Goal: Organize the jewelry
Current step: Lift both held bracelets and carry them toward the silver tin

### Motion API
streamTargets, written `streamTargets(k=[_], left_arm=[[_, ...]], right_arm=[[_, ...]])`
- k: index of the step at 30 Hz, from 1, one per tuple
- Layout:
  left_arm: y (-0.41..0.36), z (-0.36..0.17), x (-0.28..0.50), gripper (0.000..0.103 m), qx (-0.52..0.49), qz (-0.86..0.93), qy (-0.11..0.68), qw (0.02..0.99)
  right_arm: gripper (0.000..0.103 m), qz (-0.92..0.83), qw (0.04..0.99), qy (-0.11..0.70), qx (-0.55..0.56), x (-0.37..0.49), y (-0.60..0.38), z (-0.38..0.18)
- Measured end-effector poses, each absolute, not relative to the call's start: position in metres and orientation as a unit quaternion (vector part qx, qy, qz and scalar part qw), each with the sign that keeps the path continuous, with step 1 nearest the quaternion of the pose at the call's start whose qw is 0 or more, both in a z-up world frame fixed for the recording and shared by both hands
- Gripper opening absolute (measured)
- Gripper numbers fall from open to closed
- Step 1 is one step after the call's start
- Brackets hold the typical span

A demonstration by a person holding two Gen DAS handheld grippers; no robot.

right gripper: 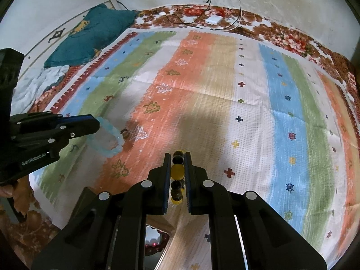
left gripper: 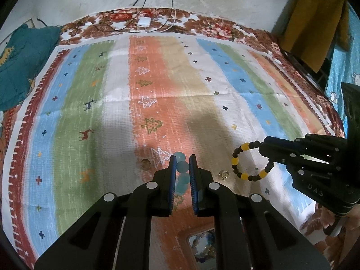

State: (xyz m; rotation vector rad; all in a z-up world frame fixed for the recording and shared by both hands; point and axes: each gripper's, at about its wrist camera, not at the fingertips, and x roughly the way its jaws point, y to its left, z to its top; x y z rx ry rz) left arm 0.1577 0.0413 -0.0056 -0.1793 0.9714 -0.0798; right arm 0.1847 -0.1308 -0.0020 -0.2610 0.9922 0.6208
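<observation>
My left gripper (left gripper: 181,160) is shut on a pale blue bead bracelet (left gripper: 182,175), held above the striped cloth (left gripper: 112,90). It also shows in the right wrist view (right gripper: 108,139), hanging from the left gripper (right gripper: 95,124). My right gripper (right gripper: 177,157) is shut on a yellow and dark bead bracelet (right gripper: 177,172). In the left wrist view this bracelet (left gripper: 239,164) hangs as a loop from the right gripper (left gripper: 264,145). A brown ring (left gripper: 145,163) and a small silver piece (left gripper: 223,175) lie on the cloth.
A box with beaded bracelets (left gripper: 203,246) sits under the left gripper; another compartment with red beads (right gripper: 157,240) shows under the right. A teal cushion (left gripper: 20,56) lies far left. A white charger with cables (left gripper: 144,21) lies at the far edge.
</observation>
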Motion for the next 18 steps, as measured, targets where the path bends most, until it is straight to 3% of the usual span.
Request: streamTargets(k=[18], left_arm=[[0.039, 0.015, 0.134, 0.011, -0.097, -0.039, 0.442, 0.891]], right_arm=[[0.012, 0.308, 0.83, 0.448, -0.123, 0.161, -0.139, 0.013]])
